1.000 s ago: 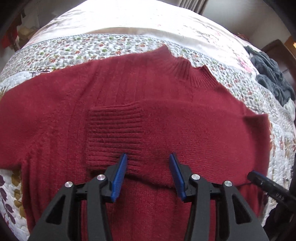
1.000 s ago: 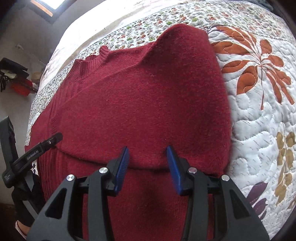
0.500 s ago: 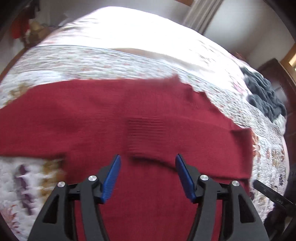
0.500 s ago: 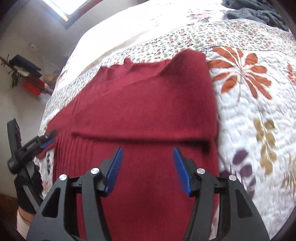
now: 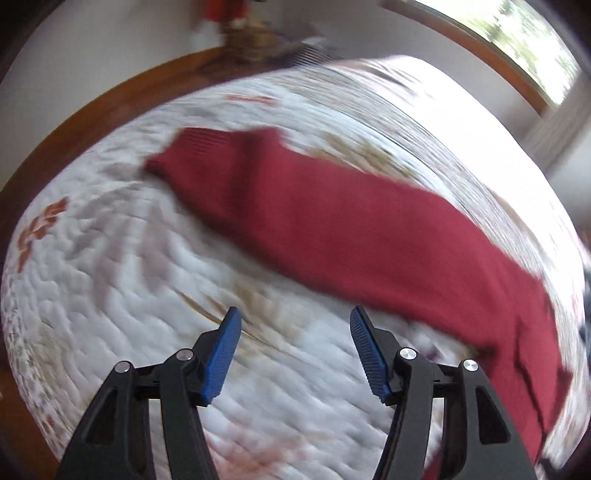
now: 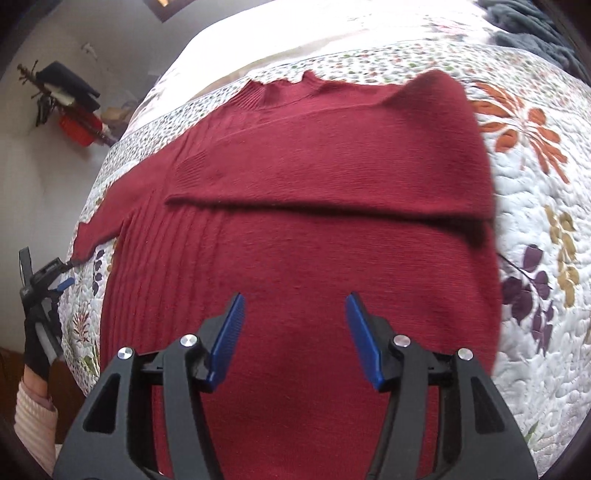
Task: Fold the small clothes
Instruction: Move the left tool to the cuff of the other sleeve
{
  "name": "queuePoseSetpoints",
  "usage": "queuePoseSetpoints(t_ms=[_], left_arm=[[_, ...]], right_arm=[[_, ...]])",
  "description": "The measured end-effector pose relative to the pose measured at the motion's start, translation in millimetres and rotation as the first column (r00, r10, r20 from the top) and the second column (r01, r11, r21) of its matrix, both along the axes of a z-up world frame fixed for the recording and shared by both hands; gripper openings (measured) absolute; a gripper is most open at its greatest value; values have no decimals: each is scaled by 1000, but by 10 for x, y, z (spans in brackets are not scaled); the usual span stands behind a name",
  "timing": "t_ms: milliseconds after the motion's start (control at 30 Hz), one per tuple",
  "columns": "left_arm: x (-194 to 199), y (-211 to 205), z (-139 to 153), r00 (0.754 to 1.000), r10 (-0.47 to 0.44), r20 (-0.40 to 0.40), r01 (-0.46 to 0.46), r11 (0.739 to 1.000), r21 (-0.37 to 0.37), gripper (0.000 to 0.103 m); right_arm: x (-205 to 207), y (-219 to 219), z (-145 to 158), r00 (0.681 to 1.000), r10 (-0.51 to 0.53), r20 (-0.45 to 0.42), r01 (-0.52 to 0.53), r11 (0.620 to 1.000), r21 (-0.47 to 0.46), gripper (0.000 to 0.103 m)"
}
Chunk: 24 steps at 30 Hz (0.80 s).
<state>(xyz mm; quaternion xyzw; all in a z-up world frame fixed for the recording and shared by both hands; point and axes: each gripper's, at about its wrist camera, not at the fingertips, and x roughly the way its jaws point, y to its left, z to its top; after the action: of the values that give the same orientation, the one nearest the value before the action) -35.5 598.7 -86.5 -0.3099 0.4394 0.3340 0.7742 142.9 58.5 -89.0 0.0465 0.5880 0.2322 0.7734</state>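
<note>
A dark red knit sweater (image 6: 314, 206) lies flat on the quilted bed. Its right sleeve is folded across the chest. The other sleeve (image 5: 295, 210) stretches out over the quilt, ribbed cuff at the far left; the left wrist view is blurred. My left gripper (image 5: 293, 350) is open above bare quilt, short of that sleeve, with nothing between its blue pads. My right gripper (image 6: 293, 338) is open above the sweater's lower body, holding nothing. In the right wrist view the left gripper (image 6: 48, 280) shows at the left edge in a black-gloved hand (image 6: 35, 350).
The floral quilt (image 6: 535, 258) covers the bed. A dark grey garment (image 6: 535, 26) lies at the far right corner. Wooden floor (image 5: 92, 110) and a wall lie beyond the bed's left side, with red and black items (image 6: 74, 110) by the wall.
Both grippers let go of the folded right sleeve and drew back, opening wider. The left gripper swung left, off the sweater's body, now facing the outstretched left sleeve.
</note>
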Motion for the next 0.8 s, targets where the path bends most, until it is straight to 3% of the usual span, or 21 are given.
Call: queuePoseSetpoints(t_ms=[233, 500, 800], left_arm=[[2, 567, -282, 988, 112, 102, -97, 985, -141, 62], [220, 768, -304, 987, 117, 113, -104, 988, -116, 59], [458, 683, -212, 997, 65, 29, -65, 998, -18, 23]], right_arm=[[-50, 140, -106, 1000, 17, -14, -18, 999, -48, 57], [-16, 128, -127, 1000, 8, -11, -9, 996, -89, 57], [-25, 126, -122, 1000, 5, -14, -6, 995, -98, 57]])
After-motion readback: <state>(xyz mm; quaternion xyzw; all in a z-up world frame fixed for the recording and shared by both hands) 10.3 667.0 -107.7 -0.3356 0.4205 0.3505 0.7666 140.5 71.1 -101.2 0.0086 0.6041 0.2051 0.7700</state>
